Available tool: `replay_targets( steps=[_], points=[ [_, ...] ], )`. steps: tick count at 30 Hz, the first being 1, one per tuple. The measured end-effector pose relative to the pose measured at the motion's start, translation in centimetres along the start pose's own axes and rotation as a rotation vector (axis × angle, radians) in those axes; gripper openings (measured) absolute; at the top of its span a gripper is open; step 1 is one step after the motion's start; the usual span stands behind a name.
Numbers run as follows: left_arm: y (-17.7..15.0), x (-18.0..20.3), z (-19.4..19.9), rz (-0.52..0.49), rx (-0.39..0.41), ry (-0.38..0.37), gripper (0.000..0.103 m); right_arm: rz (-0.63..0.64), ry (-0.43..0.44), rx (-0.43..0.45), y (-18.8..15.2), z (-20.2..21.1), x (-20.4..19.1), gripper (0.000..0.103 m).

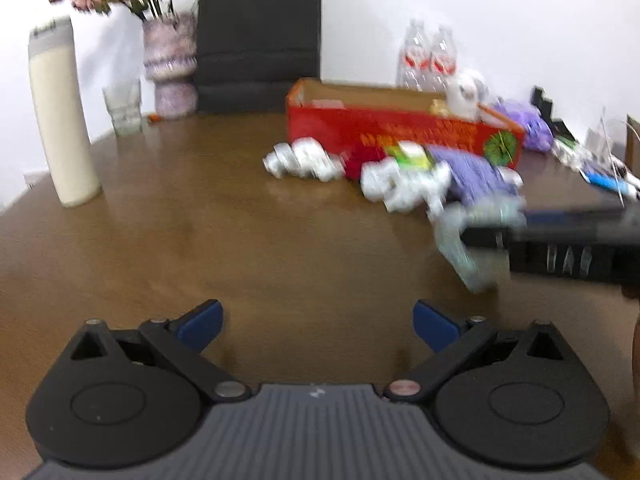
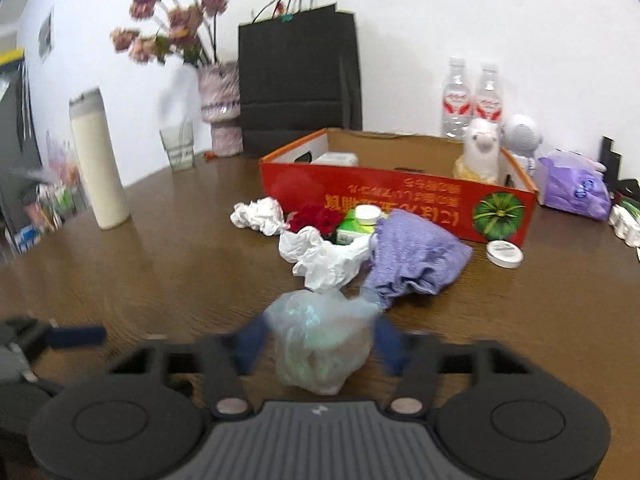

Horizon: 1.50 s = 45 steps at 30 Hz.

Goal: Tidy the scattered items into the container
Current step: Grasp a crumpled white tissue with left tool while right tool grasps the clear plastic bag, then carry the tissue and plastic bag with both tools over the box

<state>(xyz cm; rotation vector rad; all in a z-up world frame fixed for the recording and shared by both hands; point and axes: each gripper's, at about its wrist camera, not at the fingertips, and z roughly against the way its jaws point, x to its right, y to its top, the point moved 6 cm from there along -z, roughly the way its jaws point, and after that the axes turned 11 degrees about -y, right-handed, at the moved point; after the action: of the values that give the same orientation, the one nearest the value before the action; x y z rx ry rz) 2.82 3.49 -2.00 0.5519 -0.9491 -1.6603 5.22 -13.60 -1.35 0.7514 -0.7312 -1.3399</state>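
Now, in the left view, my left gripper point(image 1: 318, 326) is hanging released at lower centre. In the right view, my right gripper point(image 2: 320, 344) is pinching the crumpled translucent plastic bag point(image 2: 320, 346) at lower centre: light, soft, slippery, best squeezed mid-bulk, short of the red cardboard box point(image 2: 396, 200).

Glossy wood-grain table point(image 2: 160, 264); thin crinkled plastic bag point(image 2: 320, 344); matt cardboard box point(image 2: 400, 200); purple cloth point(image 2: 416, 256), perhaps crepe.
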Motion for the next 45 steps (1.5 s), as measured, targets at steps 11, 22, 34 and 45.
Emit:
replay_targets(
  steps=[11,22,34,45],
  points=[
    [7.0,5.9,-7.1,-0.182,0.032,-0.229,0.082,-0.175,-0.101,0.015,-2.5,3.3,7.7,0.035],
    [3.9,2.4,-5.2,-0.016,-0.045,-0.228,0.006,-0.183,-0.08,0.016,-3.0,3.0,8.7,0.036],
    [-1.1,2.0,5.8,-0.082,0.022,-0.219,0.089,-0.045,0.014,0.039,-4.8,6.5,2.5,0.055],
    [-2.6,1.5,2.0,-0.062,-0.068,-0.135,0.012,-0.072,-0.019,-0.004,-4.9,5.3,2.4,0.044]
  ],
)
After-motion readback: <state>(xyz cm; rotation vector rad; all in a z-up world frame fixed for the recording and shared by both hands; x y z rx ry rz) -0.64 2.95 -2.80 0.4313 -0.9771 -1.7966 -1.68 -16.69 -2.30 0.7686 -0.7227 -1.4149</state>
